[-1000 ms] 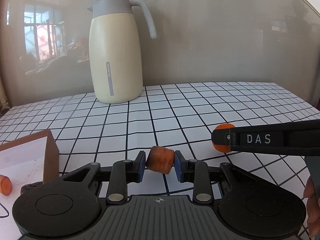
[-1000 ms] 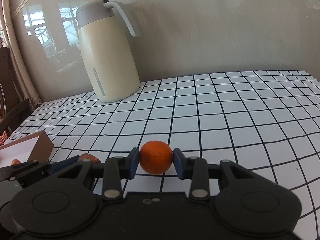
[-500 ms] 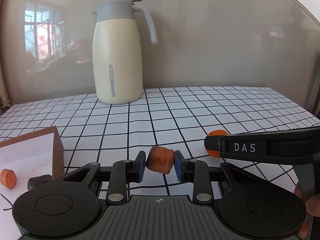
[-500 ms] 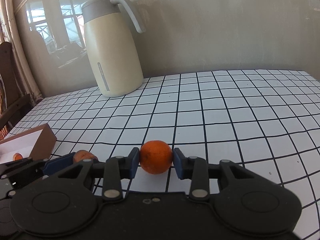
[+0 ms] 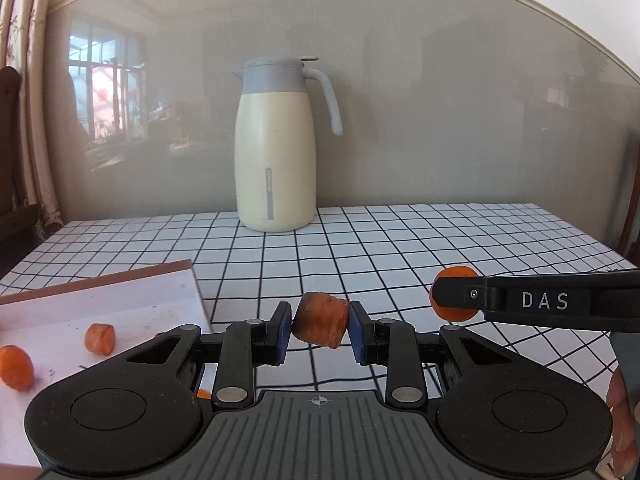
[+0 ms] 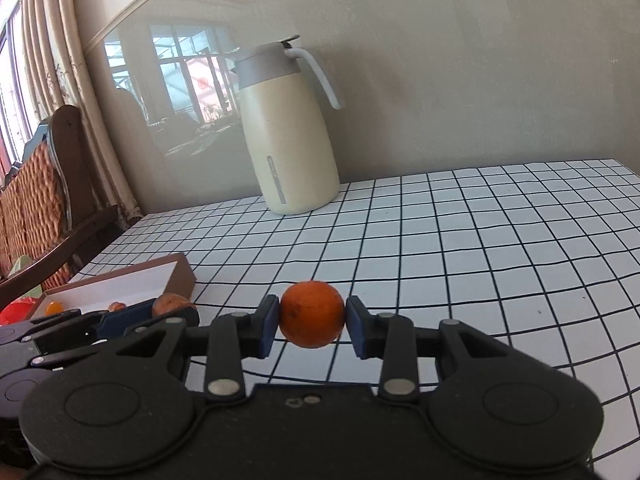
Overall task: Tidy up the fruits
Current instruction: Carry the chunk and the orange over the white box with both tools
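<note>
- Left claw point(image 5: 320, 326): clamped on a stubby orange carrot chunk point(image 5: 320, 324), long axis crosswise between the pads, held above the counter point(image 5: 400, 248).
- Right claw point(image 6: 312, 320): clamped on a round orange fruit point(image 6: 312, 314), likewise aloft.
- Shallow brown-walled, white-lined box point(image 5: 120, 296): left of both claws; left claw nearer, judged to deposit first.
- Box contents: two orange carrot pieces point(image 5: 100, 338).
- Cream thermos jug point(image 5: 276, 152): well beyond the box.

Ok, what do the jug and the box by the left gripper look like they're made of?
The jug looks like cream-painted metal with a matte finish, though coated plastic is possible; its grey lid and handle look like plastic. The box looks like cardboard: brown outer wall, thin edge, plain white inside with scuff marks.
</note>
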{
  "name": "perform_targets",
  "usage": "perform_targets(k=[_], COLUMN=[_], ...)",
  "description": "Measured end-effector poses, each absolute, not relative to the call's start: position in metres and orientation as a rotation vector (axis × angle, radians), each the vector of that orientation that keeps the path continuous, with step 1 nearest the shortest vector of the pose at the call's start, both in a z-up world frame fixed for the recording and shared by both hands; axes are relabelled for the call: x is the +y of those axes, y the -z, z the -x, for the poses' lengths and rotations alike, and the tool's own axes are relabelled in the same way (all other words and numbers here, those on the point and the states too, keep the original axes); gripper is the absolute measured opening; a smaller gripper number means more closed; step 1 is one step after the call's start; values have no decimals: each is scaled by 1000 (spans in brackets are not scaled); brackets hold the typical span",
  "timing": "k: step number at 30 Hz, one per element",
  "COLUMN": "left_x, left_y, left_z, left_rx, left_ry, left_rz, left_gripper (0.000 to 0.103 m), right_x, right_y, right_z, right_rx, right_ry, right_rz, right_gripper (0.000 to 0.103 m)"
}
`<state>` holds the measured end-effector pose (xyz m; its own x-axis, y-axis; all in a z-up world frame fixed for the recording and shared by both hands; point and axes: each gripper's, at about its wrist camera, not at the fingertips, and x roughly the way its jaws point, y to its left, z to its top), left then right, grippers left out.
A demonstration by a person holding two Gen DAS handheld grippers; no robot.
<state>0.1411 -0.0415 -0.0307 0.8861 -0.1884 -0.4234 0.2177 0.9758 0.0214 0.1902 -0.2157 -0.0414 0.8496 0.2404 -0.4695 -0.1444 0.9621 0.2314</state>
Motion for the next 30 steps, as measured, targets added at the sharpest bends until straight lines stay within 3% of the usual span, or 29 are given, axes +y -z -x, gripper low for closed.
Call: perform_targets(k=[30], left_x=[99], left_y=[25], left_z=[-85], left_rx=[369], left_ry=[-100], left_rz=[18], left_gripper=[31], right_x=[-73], right_y=[33], right_z=[-168], right_rx=[443], right_ry=[-515], right_rz=[-91], right_gripper=[28])
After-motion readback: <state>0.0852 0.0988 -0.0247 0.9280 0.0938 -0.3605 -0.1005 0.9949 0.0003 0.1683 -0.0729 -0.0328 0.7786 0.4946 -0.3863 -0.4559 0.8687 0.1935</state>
